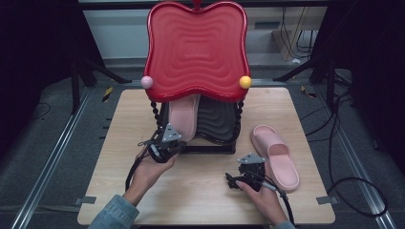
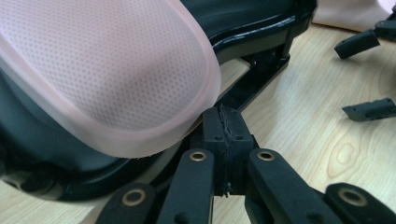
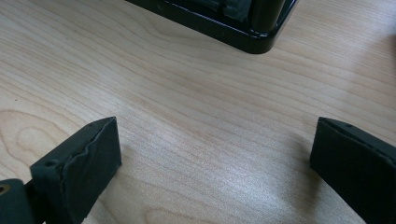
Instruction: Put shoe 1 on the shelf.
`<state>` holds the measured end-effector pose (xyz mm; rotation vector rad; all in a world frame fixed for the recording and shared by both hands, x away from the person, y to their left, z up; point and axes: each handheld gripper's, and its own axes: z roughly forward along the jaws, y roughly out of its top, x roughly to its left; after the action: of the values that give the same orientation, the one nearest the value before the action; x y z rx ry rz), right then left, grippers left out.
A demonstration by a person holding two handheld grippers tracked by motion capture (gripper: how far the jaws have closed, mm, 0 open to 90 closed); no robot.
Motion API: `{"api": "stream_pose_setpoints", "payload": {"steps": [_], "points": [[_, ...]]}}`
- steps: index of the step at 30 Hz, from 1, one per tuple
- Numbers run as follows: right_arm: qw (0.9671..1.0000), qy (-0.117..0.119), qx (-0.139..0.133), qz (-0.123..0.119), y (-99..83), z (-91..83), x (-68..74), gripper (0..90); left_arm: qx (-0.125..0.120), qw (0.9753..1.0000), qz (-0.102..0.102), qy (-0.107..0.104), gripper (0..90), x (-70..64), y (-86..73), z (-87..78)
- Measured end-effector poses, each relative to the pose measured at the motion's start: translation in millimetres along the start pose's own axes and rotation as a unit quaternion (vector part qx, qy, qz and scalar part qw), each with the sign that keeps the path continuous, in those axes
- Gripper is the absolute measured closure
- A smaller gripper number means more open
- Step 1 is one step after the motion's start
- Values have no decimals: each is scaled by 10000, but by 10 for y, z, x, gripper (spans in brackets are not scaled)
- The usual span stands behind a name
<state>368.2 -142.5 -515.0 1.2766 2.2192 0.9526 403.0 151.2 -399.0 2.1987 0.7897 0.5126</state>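
No readable text, label, brand, number or sign can be made out in any view.

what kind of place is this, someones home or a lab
Most likely a lab or recording studio, not a home: a small wooden table stands on grey floor between metal rails, with loose cables and tripod legs around it.
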Motion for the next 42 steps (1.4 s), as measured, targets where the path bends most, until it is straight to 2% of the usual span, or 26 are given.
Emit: {"api": "stream_pose_setpoints", "payload": {"steps": [6, 8, 9, 13, 14, 17, 23, 25, 27, 29, 32, 35, 36, 39, 42], "points": [[10000, 2, 0, -1, -1, -1, 0, 22, -120, 9999, -112, -8, 897, 27, 70, 17], [10000, 1, 0, 0, -1, -1, 0, 22, -72, 9999, -77, -25, 897, 47, 95, 17], [10000, 2, 1, 2, -1, -1, 0, 22, -125, 9998, -139, -43, 897, 40, 102, 28], [10000, 4, 1, 1, -1, -2, 0, 22, -90, 9999, -100, -24, 897, 46, 127, 27], [10000, 3, 1, 1, -1, -2, 0, 22, -148, 9998, -158, -30, 896, 39, 129, 31], [10000, -6, -1, -9, -2, -2, -1, 22, -162, 9998, -138, -2, 884, 41, 138, 8], [10000, 41, 5, -45, -20, -28, -7, 35, -274, 9992, -299, 48, 793, 17, 108, -110], [9999, 95, 12, -115, -31, -66, -11, 99, -299, 9990, -319, 73, 755, 18, 74, -172], [9993, 2, -107, -352, -39, -147, -19, 127, -280, 9989, -362, 120, 709, 29, 28, -237], [9987, 23, -335, -380, -30, -282, -50, 152, -302, 9985, -422, 153, 662, 53, -33, -312], [9976, -168, -600, -293, -17, -462, -124, 237, -315, 9977, -520, 285, 610, 99, -170, -450], [9958, -396, -822, -108, -18, -656, -246, 325, -307, 9967, -634, 406, 565, 148, -322, -562], [9950, -484, -872, -86, -21, -720, -288, 357, -272, 9962, -638, 530, 555, 170, -399, -605], [9925, -877, -853, -69, -43, -899, -455, 431, -181, 9944, -726, 748, 488, 259, -586, -652], [9898, -1176, -799, 22, -109, -1004, -665, 501, -58, 9911, -905, 970, 446, 399, -804, -646]]}}
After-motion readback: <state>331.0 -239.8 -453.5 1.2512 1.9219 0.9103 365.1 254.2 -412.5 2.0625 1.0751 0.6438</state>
